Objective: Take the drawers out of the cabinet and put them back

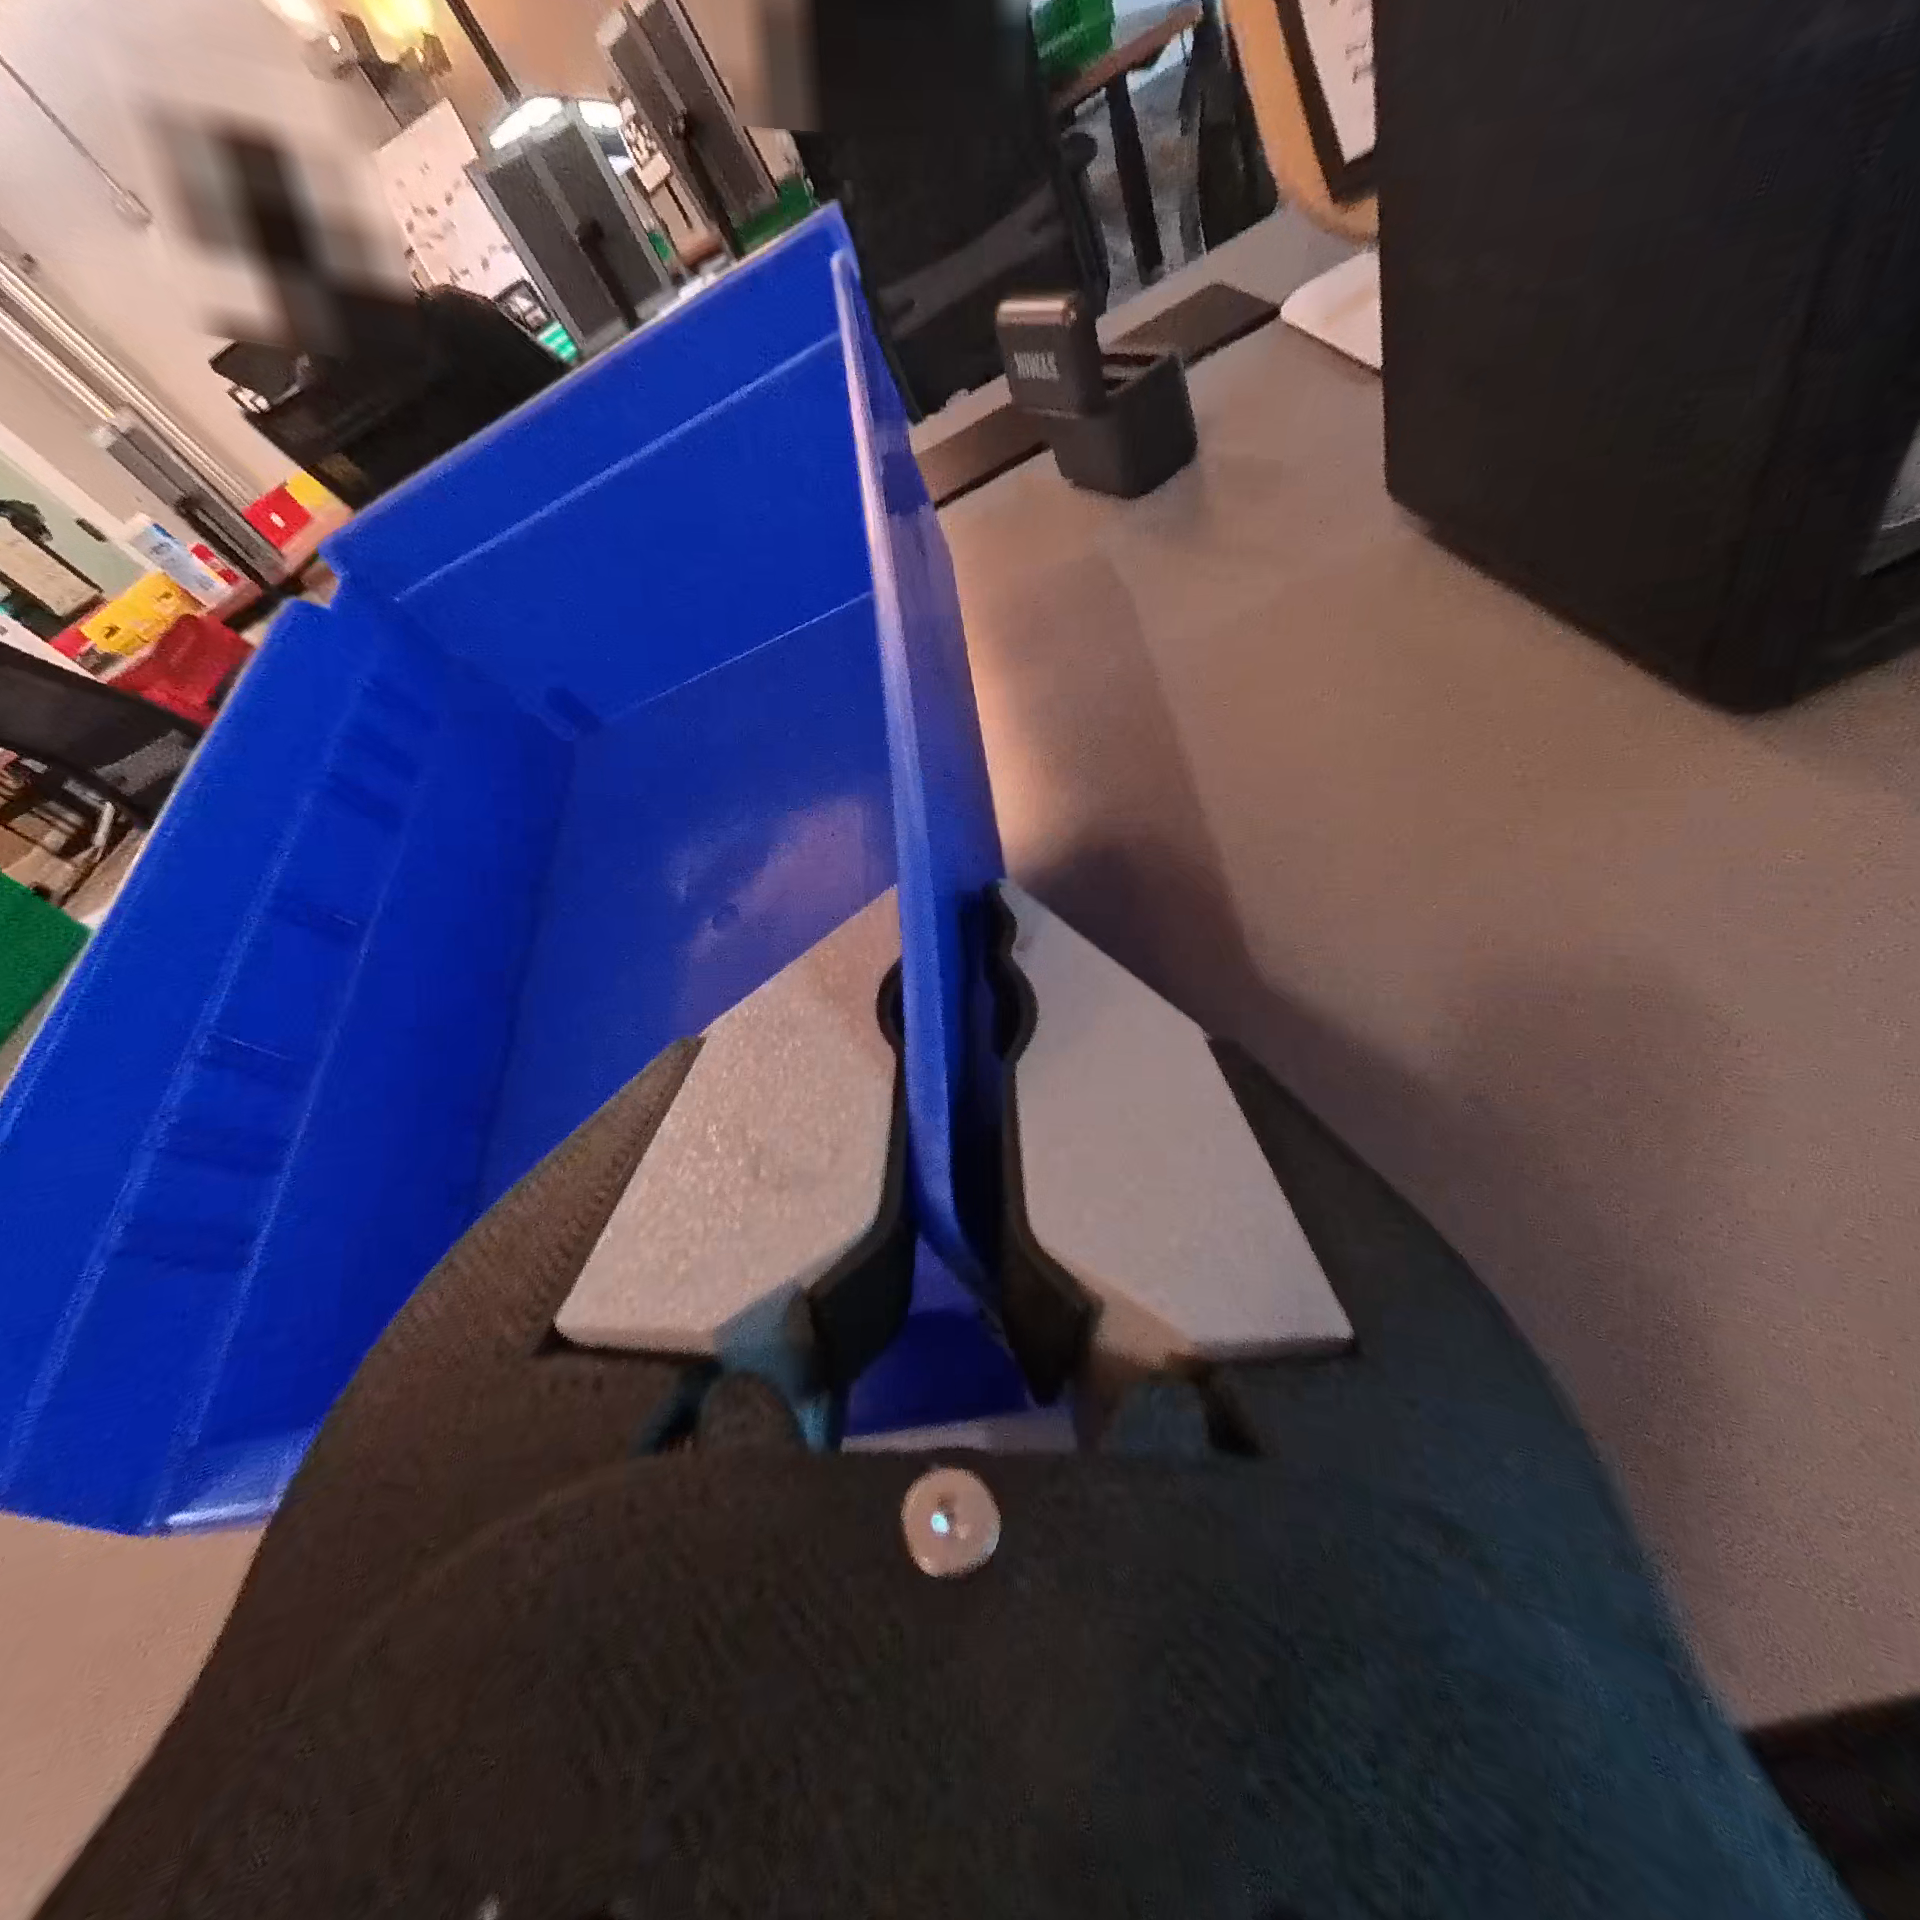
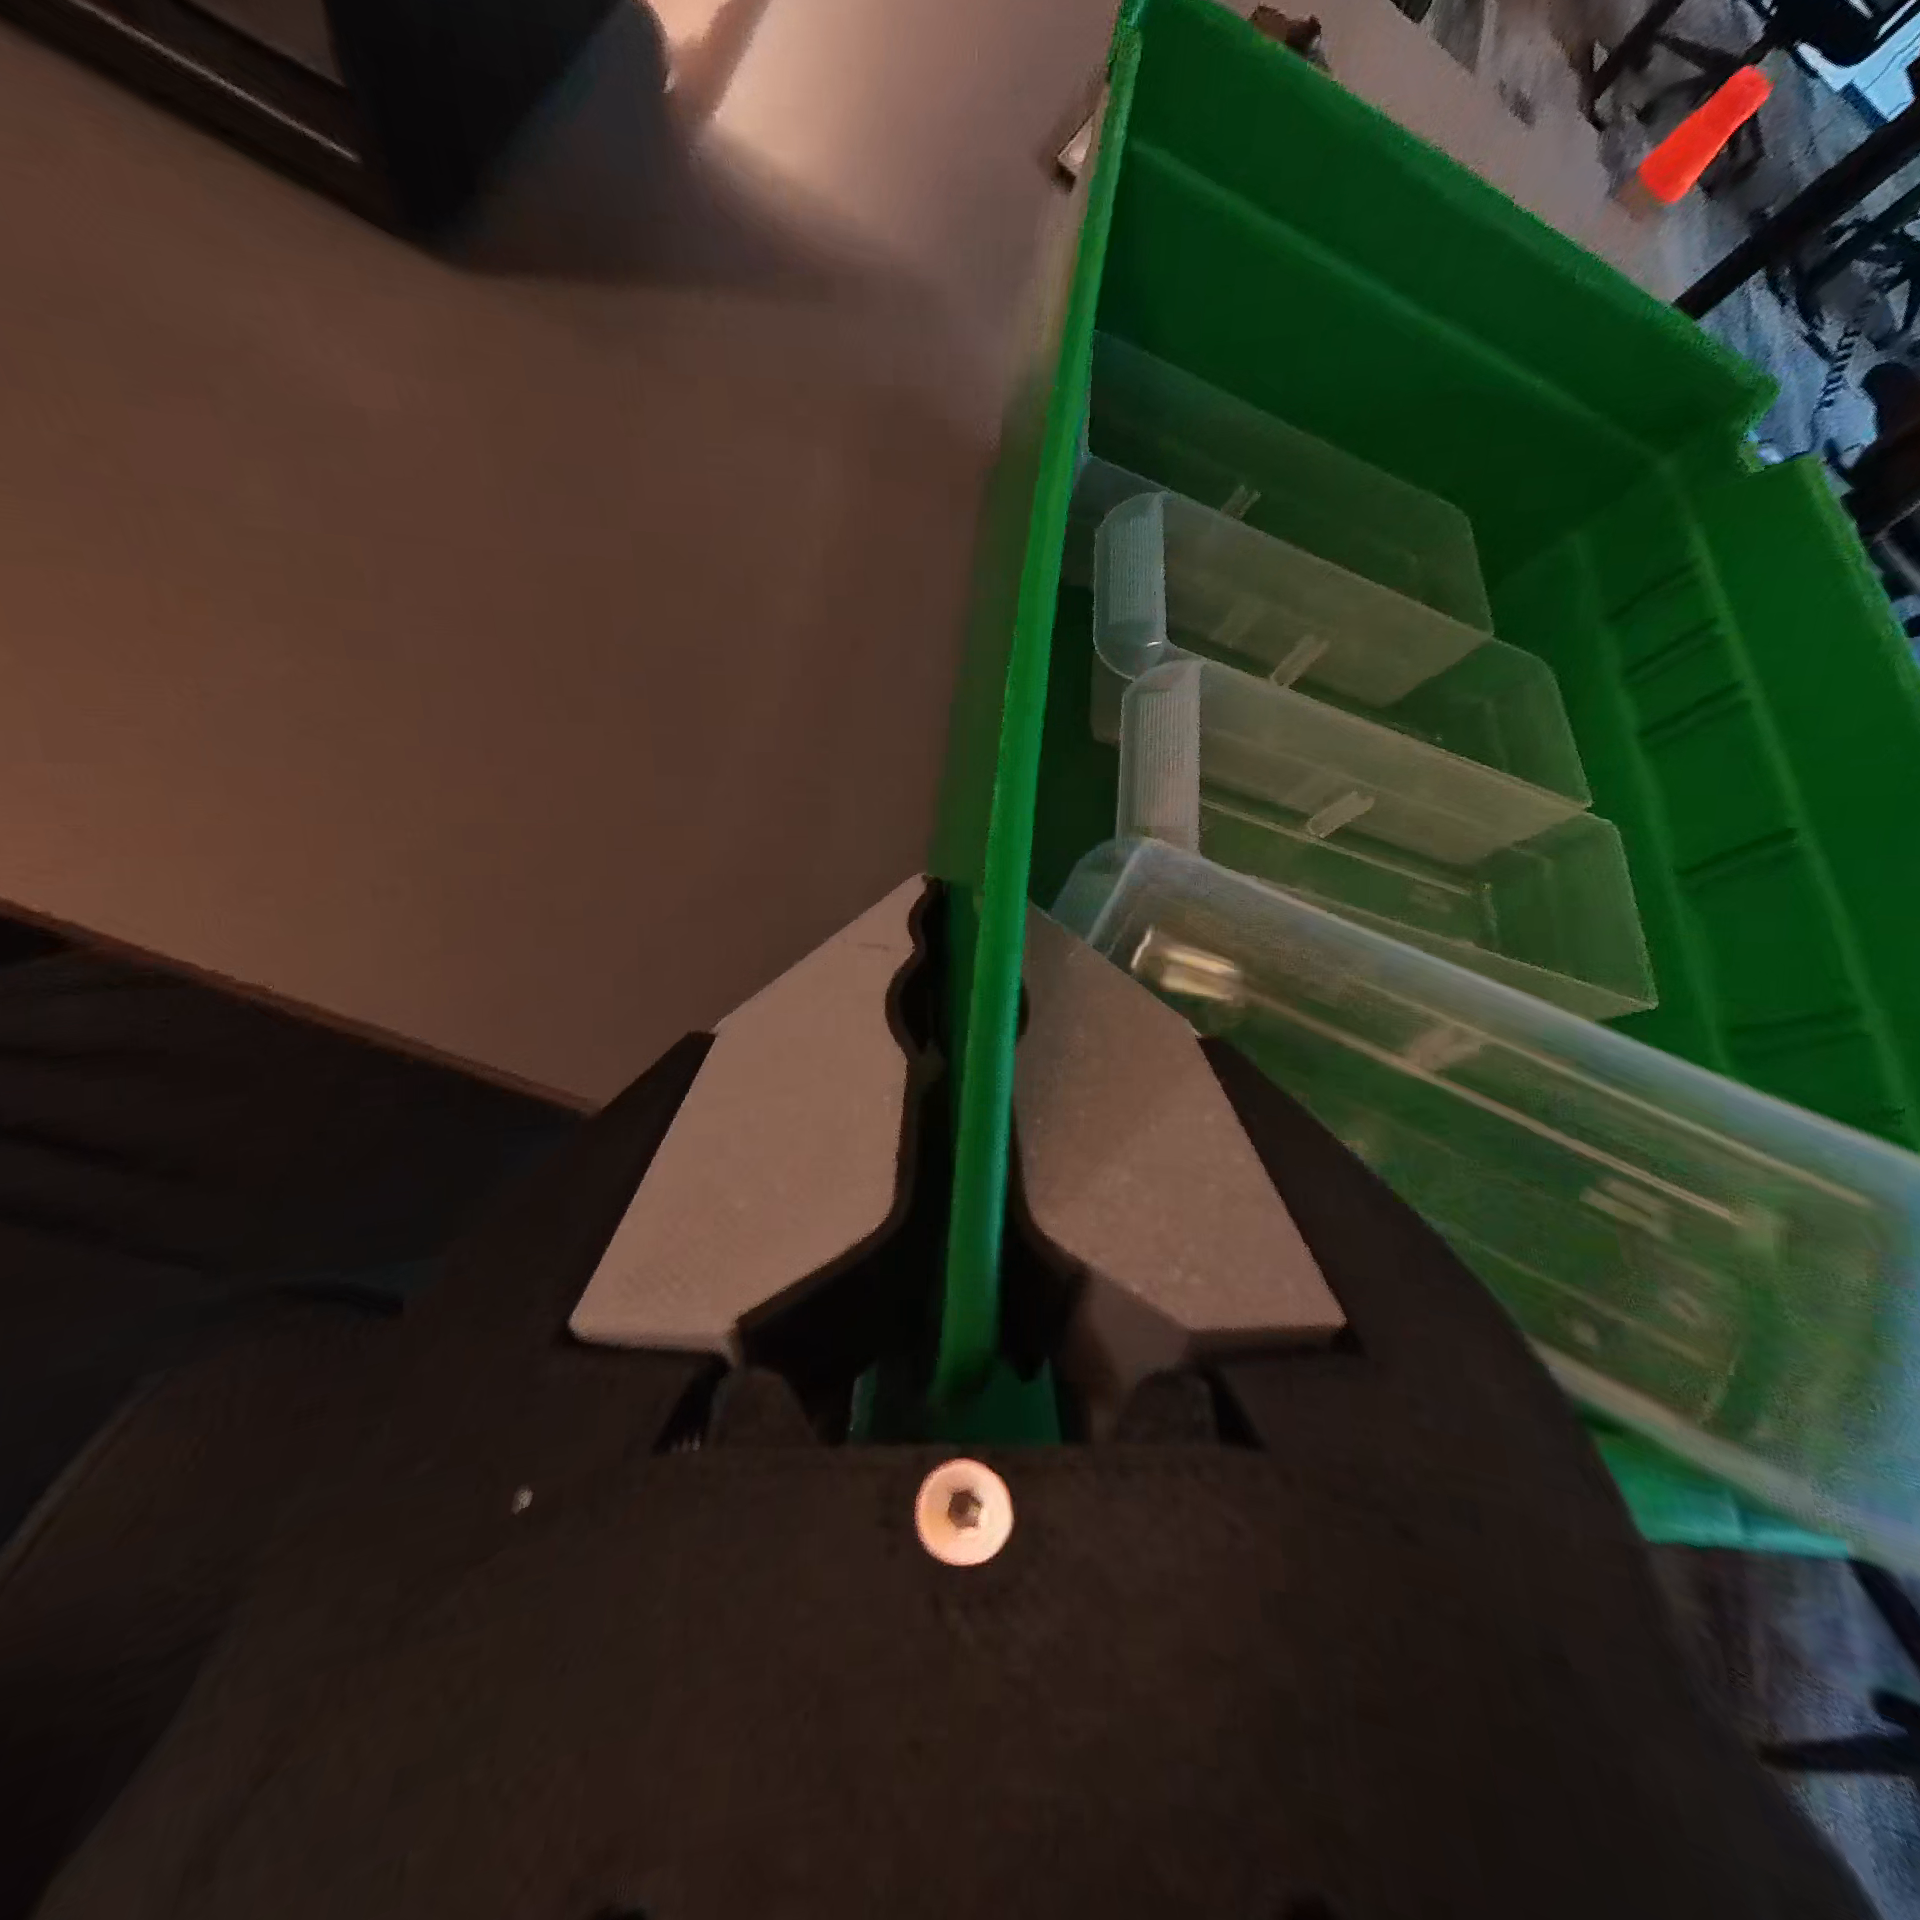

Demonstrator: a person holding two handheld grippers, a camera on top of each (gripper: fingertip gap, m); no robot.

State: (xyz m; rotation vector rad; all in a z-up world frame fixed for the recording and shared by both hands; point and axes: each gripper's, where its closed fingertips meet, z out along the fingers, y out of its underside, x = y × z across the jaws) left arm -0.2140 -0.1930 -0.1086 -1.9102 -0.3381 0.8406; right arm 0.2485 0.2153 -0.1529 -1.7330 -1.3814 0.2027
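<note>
In the left wrist view my left gripper (image 1: 951,935) is shut on the right side wall of a blue plastic drawer (image 1: 499,831), both pads pressed against the thin wall. The blue drawer looks empty and stretches away to the upper left. In the right wrist view my right gripper (image 2: 971,935) is shut on the left side wall of a green plastic drawer (image 2: 1403,343). Several clear plastic boxes (image 2: 1351,665) lie inside the green drawer. A dark cabinet (image 1: 1652,332) stands on the table at the upper right of the left wrist view.
The grey-brown table top (image 1: 1403,935) runs to the right of the blue drawer. A small black box with an open lid (image 1: 1112,416) stands on it near the dark cabinet. Red and yellow bins (image 1: 156,613) stand far off at left. An orange object (image 2: 1704,135) lies beyond the green drawer.
</note>
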